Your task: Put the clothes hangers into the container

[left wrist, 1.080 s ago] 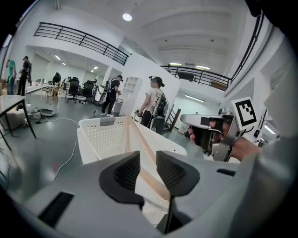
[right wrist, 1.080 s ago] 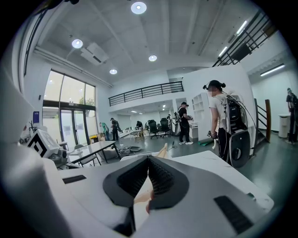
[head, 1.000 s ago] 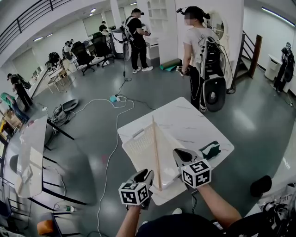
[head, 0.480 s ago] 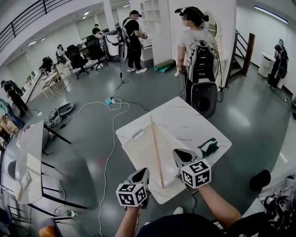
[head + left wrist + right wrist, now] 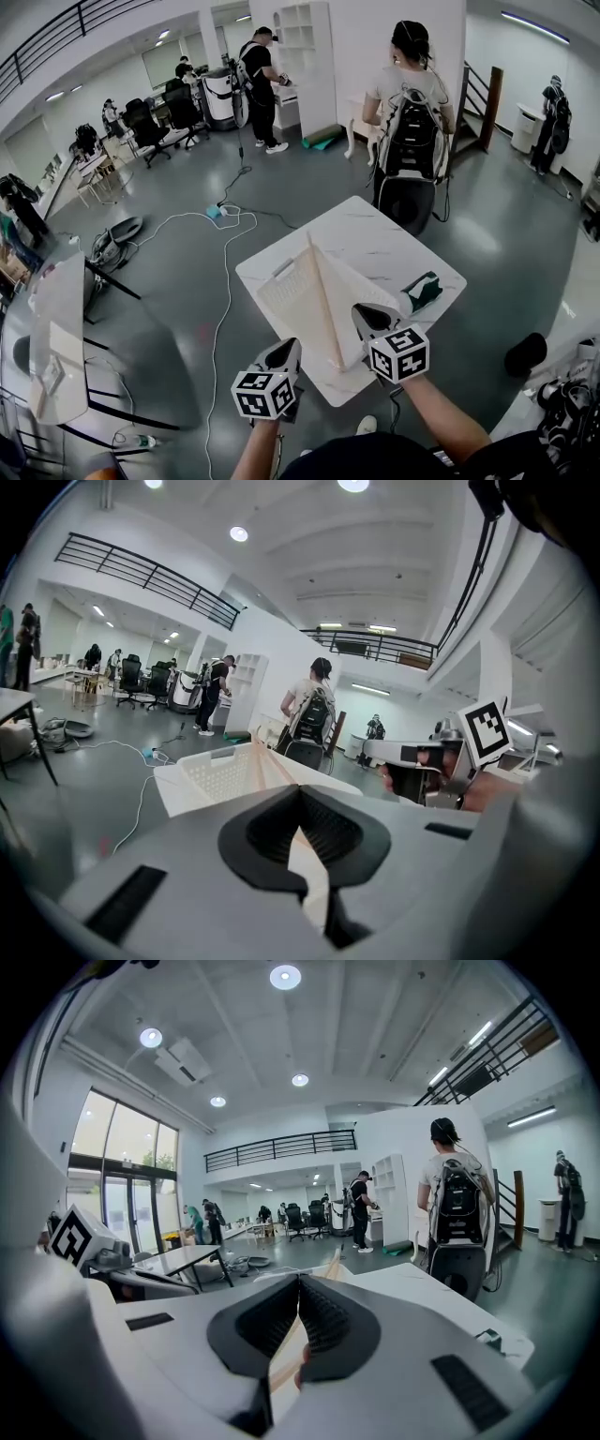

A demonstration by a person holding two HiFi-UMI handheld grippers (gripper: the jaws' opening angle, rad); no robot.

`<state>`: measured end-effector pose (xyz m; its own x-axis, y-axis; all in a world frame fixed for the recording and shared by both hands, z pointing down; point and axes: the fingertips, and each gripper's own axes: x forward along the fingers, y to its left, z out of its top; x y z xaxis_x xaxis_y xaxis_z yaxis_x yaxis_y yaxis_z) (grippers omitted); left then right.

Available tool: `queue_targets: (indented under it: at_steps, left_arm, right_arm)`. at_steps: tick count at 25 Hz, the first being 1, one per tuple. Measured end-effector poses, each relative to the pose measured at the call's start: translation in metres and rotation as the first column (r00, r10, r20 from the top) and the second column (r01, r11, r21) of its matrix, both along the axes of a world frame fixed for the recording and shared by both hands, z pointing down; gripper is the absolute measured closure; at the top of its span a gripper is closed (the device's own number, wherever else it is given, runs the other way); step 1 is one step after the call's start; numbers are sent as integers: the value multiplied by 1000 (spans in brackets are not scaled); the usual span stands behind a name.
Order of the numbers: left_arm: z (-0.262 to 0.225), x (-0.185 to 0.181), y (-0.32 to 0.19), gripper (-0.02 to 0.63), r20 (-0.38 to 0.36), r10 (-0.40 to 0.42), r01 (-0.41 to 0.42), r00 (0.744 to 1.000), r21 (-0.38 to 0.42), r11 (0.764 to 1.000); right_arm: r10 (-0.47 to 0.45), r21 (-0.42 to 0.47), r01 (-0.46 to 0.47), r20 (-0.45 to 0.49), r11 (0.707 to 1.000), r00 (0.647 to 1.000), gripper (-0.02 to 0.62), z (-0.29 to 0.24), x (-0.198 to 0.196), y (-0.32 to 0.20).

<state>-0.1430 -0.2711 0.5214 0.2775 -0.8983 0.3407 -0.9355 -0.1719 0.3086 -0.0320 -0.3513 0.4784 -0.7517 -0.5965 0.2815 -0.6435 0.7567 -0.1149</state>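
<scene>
Left hand-held gripper (image 5: 285, 351) closed, empty, beside the basket (image 5: 278, 274).

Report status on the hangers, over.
Left gripper shut, empty. Right gripper shut, close by the wooden hangers. Hangers propped in white basket. Nothing blocking; green-white item off aside.

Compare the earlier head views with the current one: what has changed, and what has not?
The left hand-held gripper closed its jaws; the standing person with the backpack turned away. The right hand-held gripper, laundry basket and wooden hangers stayed put.
</scene>
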Motion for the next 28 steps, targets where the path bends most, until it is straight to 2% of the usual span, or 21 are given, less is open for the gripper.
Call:
queue_targets:
  at_steps: [17,23,28]
  left_arm:
    - [-20,-36,54,601,-20,87,-86,996,52,995]
    - [-32,-40,68,601,9,127,-127,992,99,987]
    - [-33,-45,80,601,21,157,-158,987,102,982]
  right_arm:
    - [58,33,-58,-10,998,998,577,-13,-32,64]
    - [88,45,-88,-10,995,996,577,-18,-38,83]
    - [109,48,-108,-13,993,994,577,-17,-42,98]
